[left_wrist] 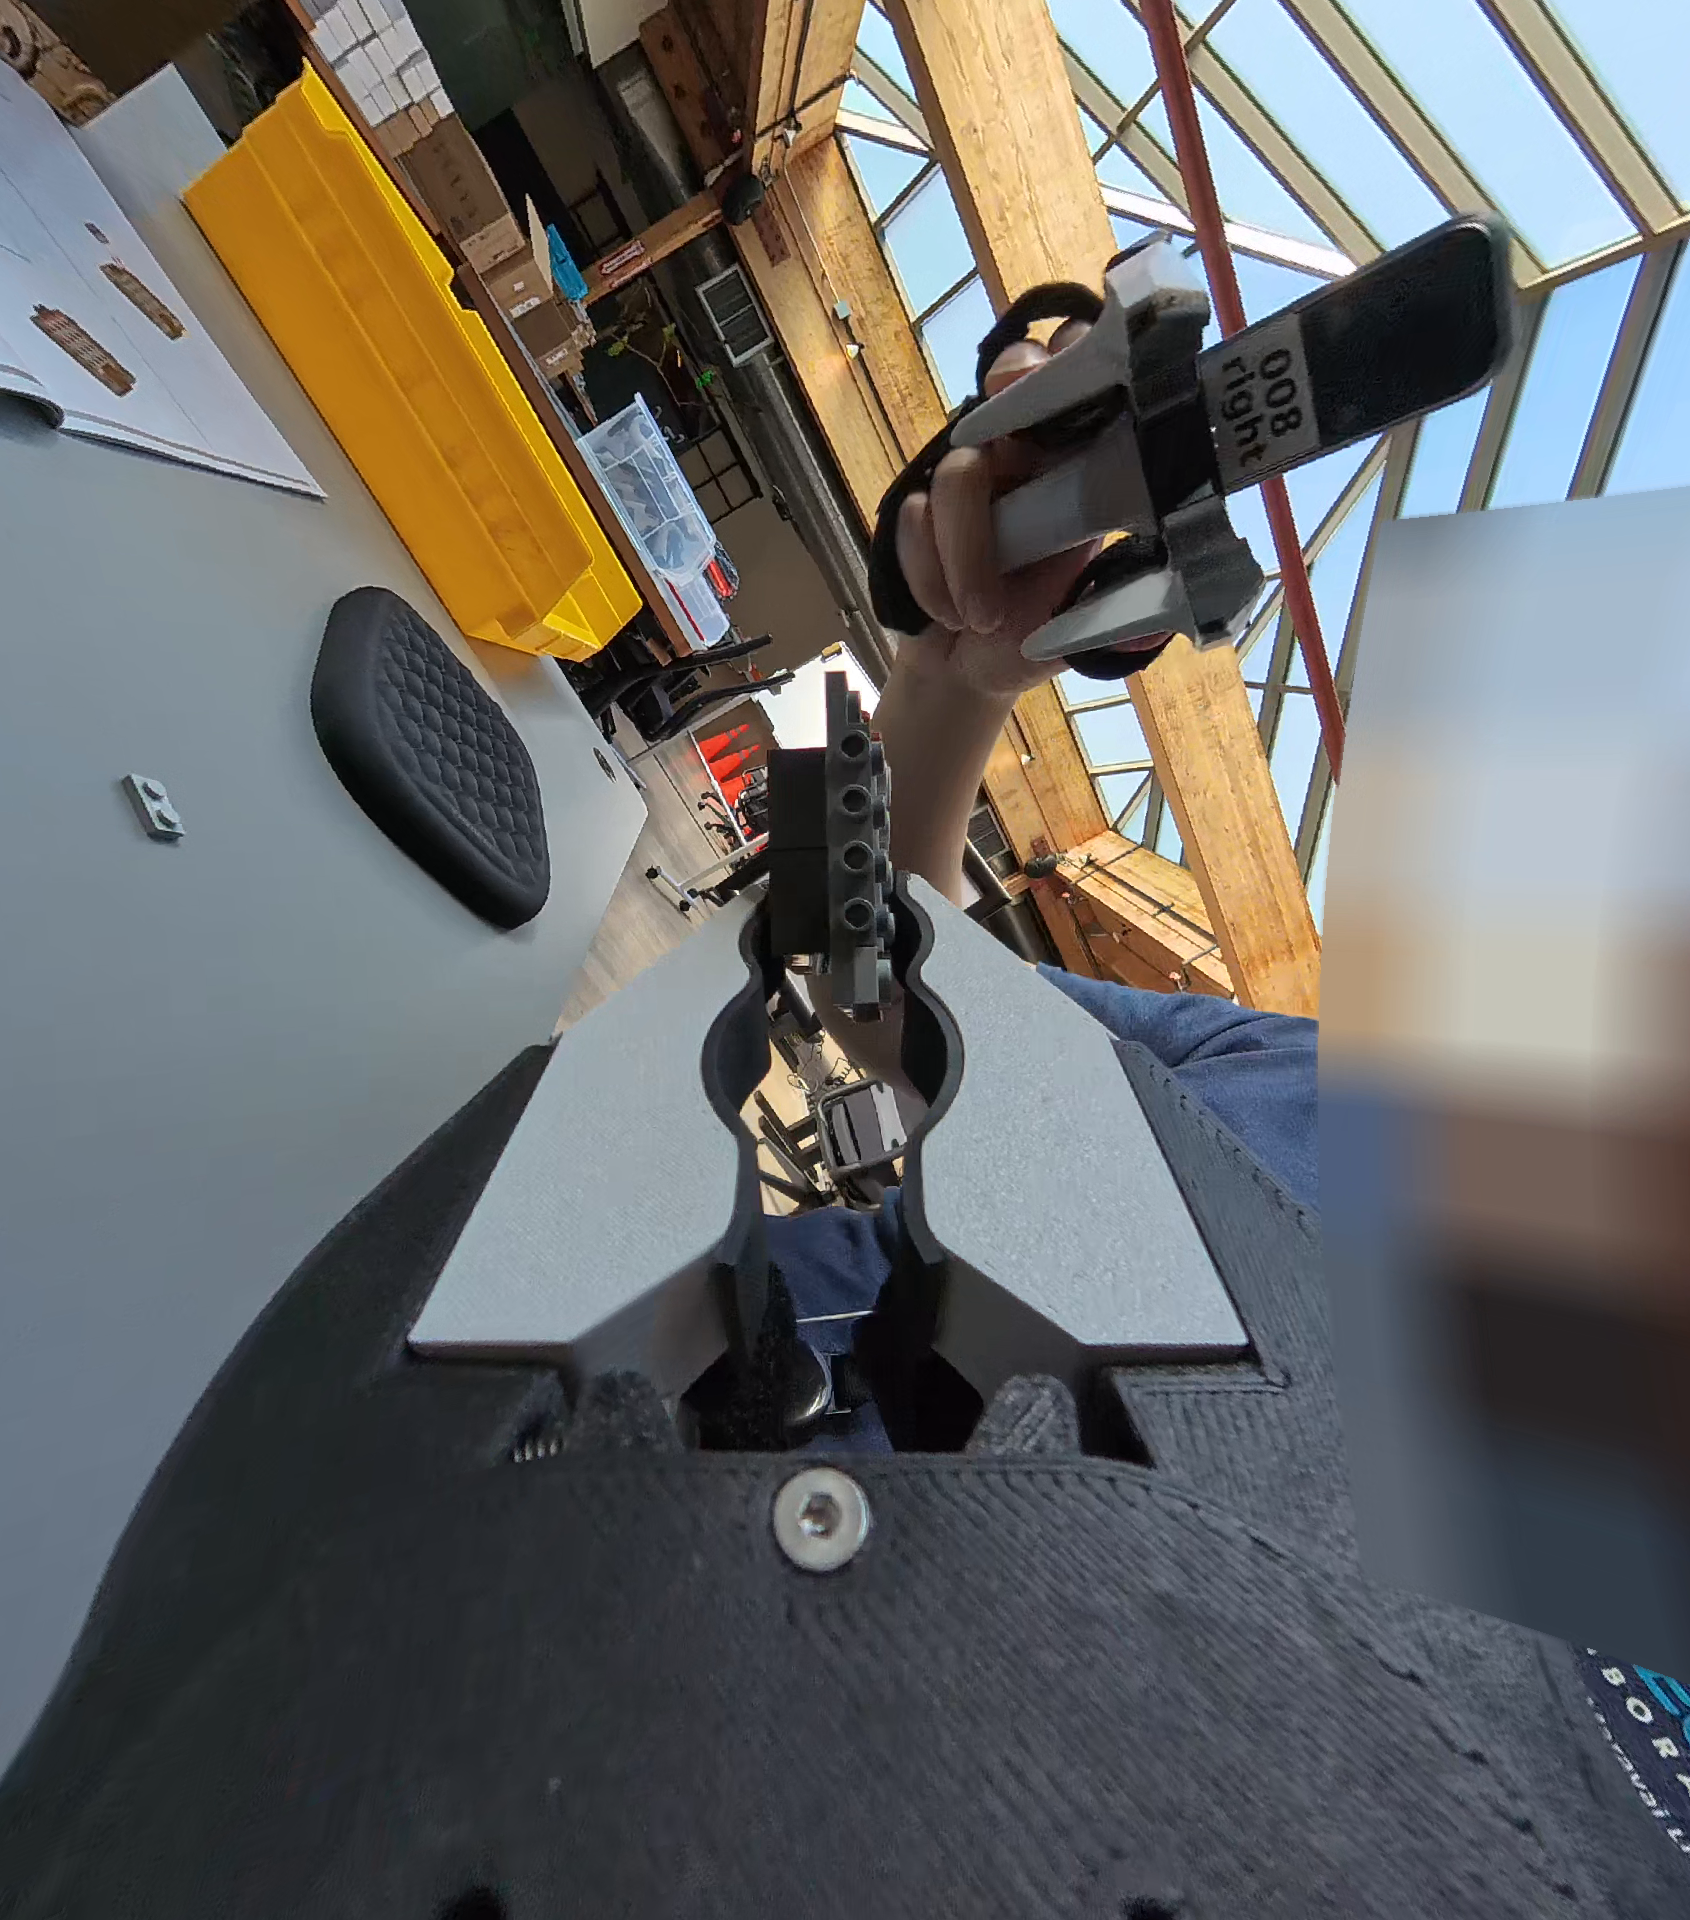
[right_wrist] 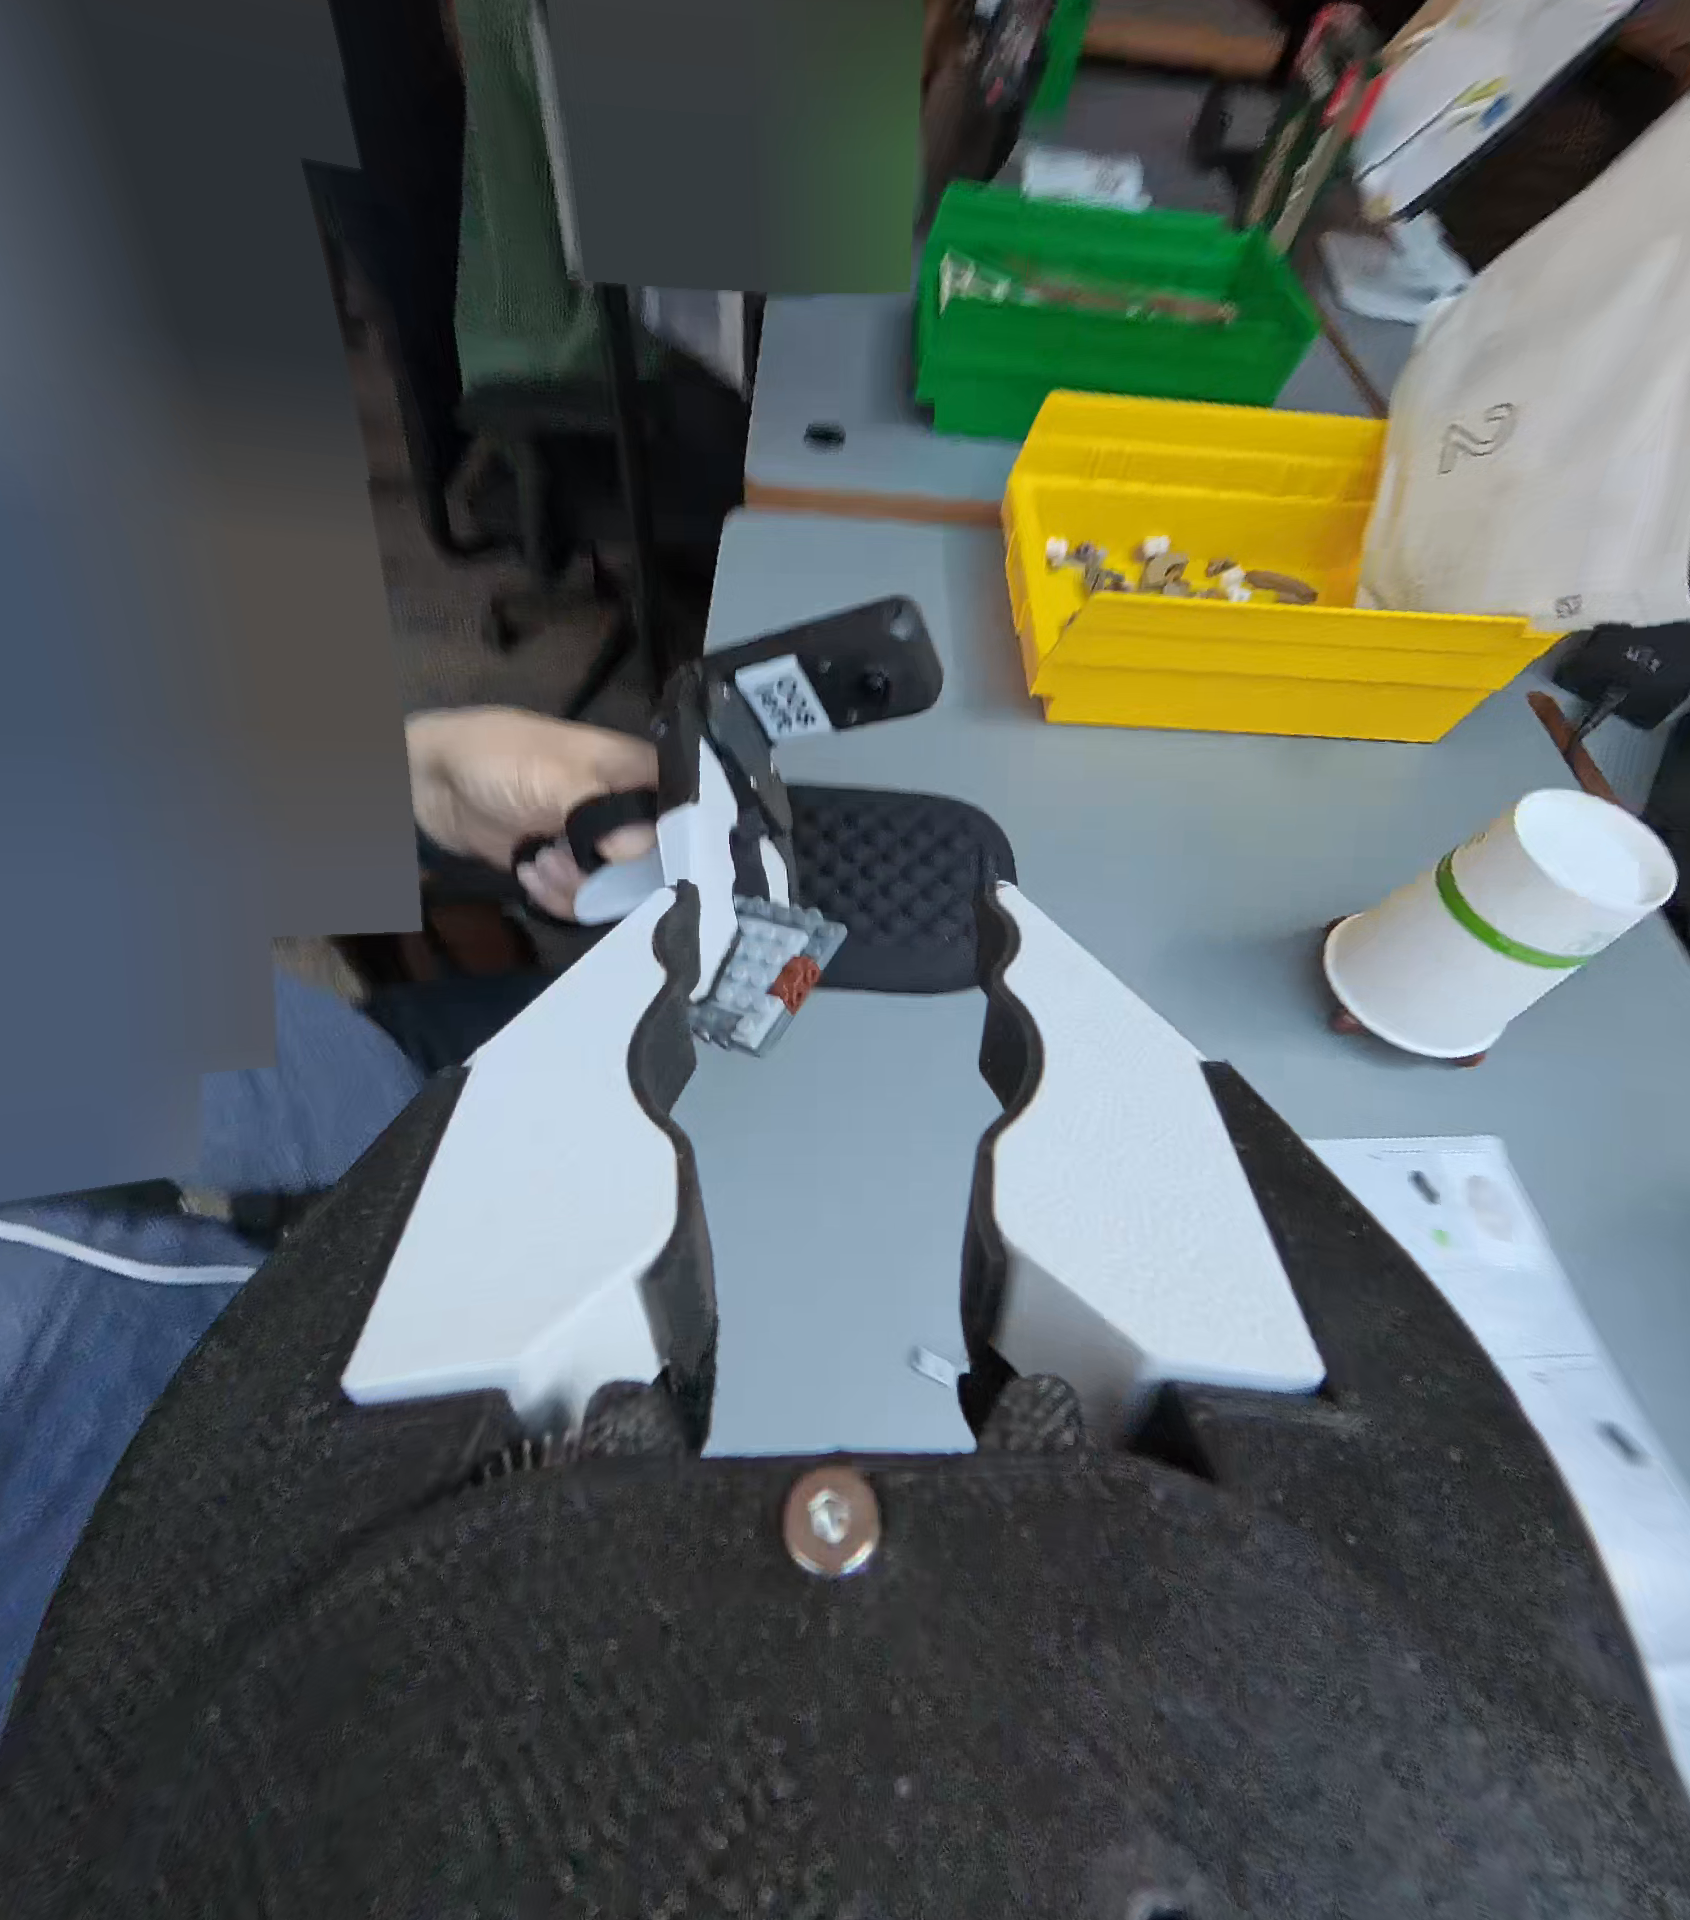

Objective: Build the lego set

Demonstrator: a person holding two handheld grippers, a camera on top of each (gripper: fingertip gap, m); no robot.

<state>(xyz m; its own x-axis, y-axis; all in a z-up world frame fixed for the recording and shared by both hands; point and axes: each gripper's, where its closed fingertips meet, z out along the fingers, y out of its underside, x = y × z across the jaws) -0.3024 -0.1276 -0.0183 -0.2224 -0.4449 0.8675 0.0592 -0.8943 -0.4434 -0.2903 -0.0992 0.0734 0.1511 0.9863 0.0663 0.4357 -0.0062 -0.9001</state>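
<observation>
In the left wrist view, my left hand-held gripper (left_wrist: 830,940) sits at the centre of the frame, its jaws narrowed and clamped on the grey lego assembly (left_wrist: 836,862), which juts out from the tips with a row of holes facing the camera. At upper right my right hand-held gripper (left_wrist: 1002,530) is lifted against the skylight. On the bench (left_wrist: 197,1039) at left lie a small loose grey plate (left_wrist: 153,806), a black quilted pad (left_wrist: 430,753), a yellow bin (left_wrist: 384,353) and the open instruction booklet (left_wrist: 20,239) in the upper left corner.

In the right wrist view, my right hand-held gripper (right_wrist: 836,914) fills the lower centre with jaws wide and nothing between them. Just left of centre the assembly (right_wrist: 763,977) shows its studded face and one reddish-brown piece, held at the tips of my left hand-held gripper (right_wrist: 753,914). The bin (right_wrist: 1236,644) with loose pieces is at upper right, an overturned paper cup (right_wrist: 1485,925) below it.

I judge I am between pieces: the assembly is held ready, and the next move calls for fetching a part with the free side, then lining it up on the studs.
</observation>
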